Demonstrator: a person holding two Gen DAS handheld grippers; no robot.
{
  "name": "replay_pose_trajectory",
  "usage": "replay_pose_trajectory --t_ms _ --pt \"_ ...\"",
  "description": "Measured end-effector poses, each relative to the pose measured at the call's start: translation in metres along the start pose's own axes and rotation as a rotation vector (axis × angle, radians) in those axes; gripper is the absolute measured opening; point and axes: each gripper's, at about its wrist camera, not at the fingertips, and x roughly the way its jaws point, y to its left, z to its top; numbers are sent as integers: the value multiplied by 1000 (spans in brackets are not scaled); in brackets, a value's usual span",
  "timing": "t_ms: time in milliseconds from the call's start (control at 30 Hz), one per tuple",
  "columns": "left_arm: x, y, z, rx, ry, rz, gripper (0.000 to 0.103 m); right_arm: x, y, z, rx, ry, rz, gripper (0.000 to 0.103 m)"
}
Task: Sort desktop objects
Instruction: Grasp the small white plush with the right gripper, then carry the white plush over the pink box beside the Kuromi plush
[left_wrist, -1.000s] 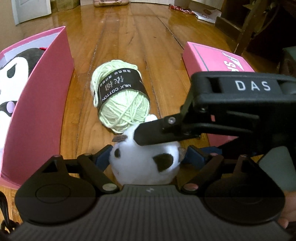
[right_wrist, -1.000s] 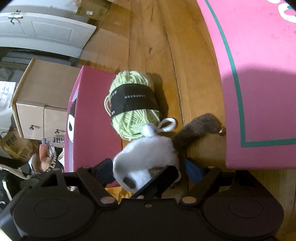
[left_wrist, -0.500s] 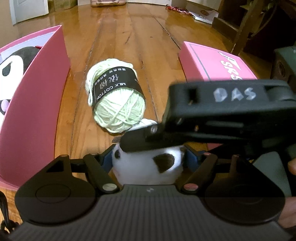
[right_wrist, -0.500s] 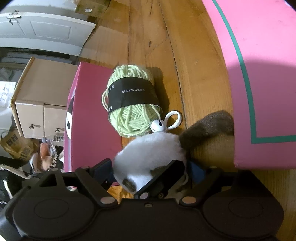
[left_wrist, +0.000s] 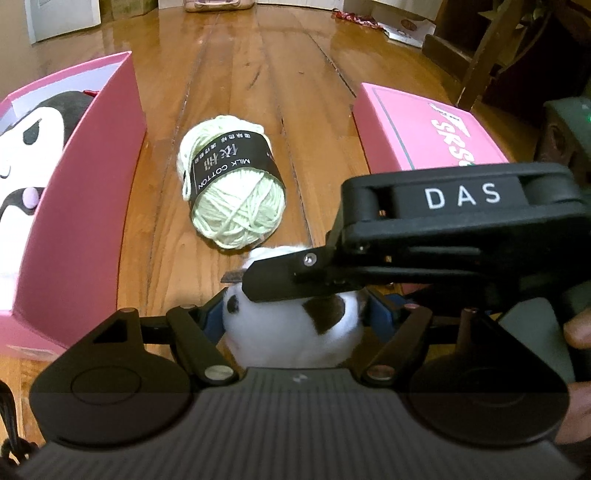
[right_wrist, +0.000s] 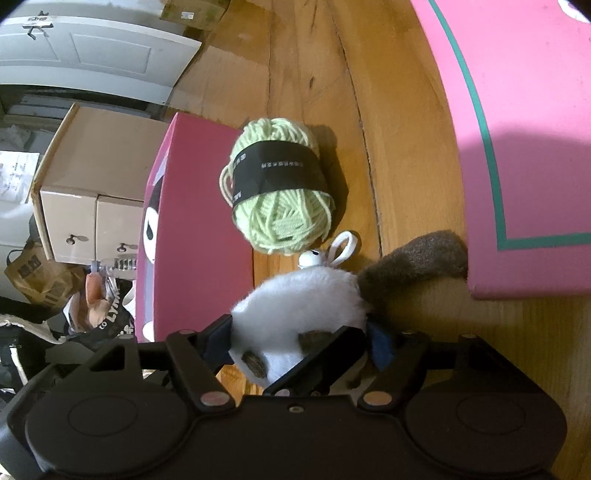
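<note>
Plush toy (left_wrist: 291, 332) clamped by left tongs (left_wrist: 295, 317) and right tongs (right_wrist: 299, 339), the latter closing; yarn ball (left_wrist: 232, 195) beyond, between pink box (left_wrist: 85, 206) holding a plush doll (left_wrist: 33, 147) and pink lid (left_wrist: 424, 129).

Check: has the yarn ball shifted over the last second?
No. The yarn ball lies in the same spot on the floor, between the open pink box and the pink lid.

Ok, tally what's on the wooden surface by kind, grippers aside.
Pink boxes: 2 — open box, closed box
Yarn balls: 1 — green yarn
Plush toys: 2 — white plush, black-and-white plush inside the open box
Total: 5
</note>
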Motion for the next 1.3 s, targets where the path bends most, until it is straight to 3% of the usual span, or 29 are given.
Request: replay_pose_trajectory --t_ms 500,967,1300 --pt "-53 -4 9 -12 -132 8 74 -21 35 -2 -147 -27 114 79" --pt "-86 15 5 -36 -199 16 74 -24 70 -18 -237 -54 142 79" --pt "-131 54 22 -54 -223 62 74 -8 144 -25 -371 -58 115 79"
